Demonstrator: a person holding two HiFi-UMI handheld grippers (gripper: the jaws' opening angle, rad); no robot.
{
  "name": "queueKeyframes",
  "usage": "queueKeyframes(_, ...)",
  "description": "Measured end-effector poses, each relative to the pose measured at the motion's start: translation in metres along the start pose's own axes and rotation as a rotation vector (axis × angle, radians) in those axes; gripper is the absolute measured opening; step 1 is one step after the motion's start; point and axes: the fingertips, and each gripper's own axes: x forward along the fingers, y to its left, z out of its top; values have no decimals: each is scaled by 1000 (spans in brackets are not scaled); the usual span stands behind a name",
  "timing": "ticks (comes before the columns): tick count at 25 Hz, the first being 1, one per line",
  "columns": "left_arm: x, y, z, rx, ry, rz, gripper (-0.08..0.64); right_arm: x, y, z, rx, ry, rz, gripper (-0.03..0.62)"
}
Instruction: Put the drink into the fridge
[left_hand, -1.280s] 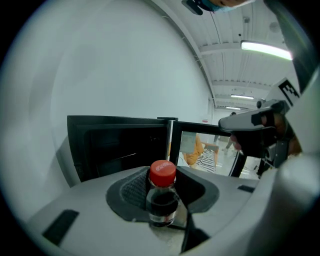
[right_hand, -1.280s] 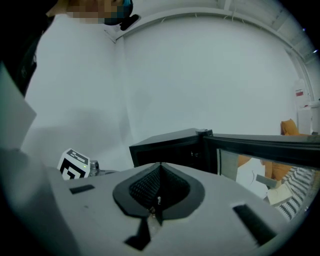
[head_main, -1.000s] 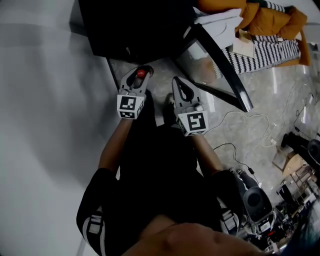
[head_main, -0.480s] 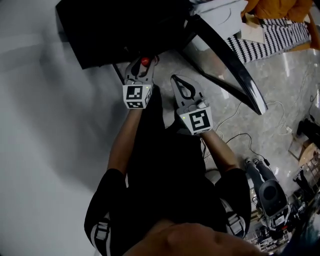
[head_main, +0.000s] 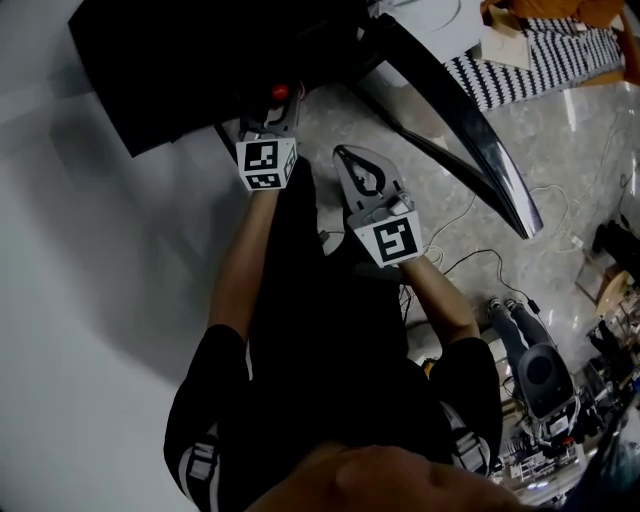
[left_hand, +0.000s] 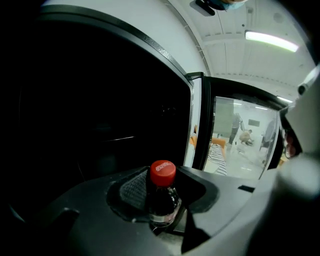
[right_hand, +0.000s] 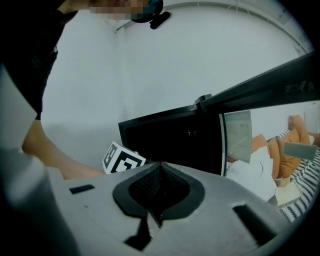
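- One black fridge (head_main: 190, 80) stands open at the left, and its inside is dark.
- My left tongs (head_main: 278, 108) grasp one drink bottle (head_main: 281, 92). It is dark with a single red cap and stands upright between the two jaws, right at the edge of the fridge's opening.
- Two marker cubes show, one per pair of tongs: the left cube (head_main: 265, 163) and the right cube (head_main: 388, 240).
- My right tongs (head_main: 360, 178) are clenched on nothing, their two jaws meeting. They sit just beside the left pair, short of the fridge.
- One fridge door (head_main: 460, 130) swings out at the right, over the marble floor (head_main: 560, 180).
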Motion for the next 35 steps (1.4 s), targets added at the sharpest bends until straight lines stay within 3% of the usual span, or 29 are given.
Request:
queueKeyframes(23,52,80,-38,1,22,89,144,51,4,-22,45,24,26,-2)
queueKeyframes(35,70,113,-62,-2,38,132,144,58,11,-37,113,49,3,-2)
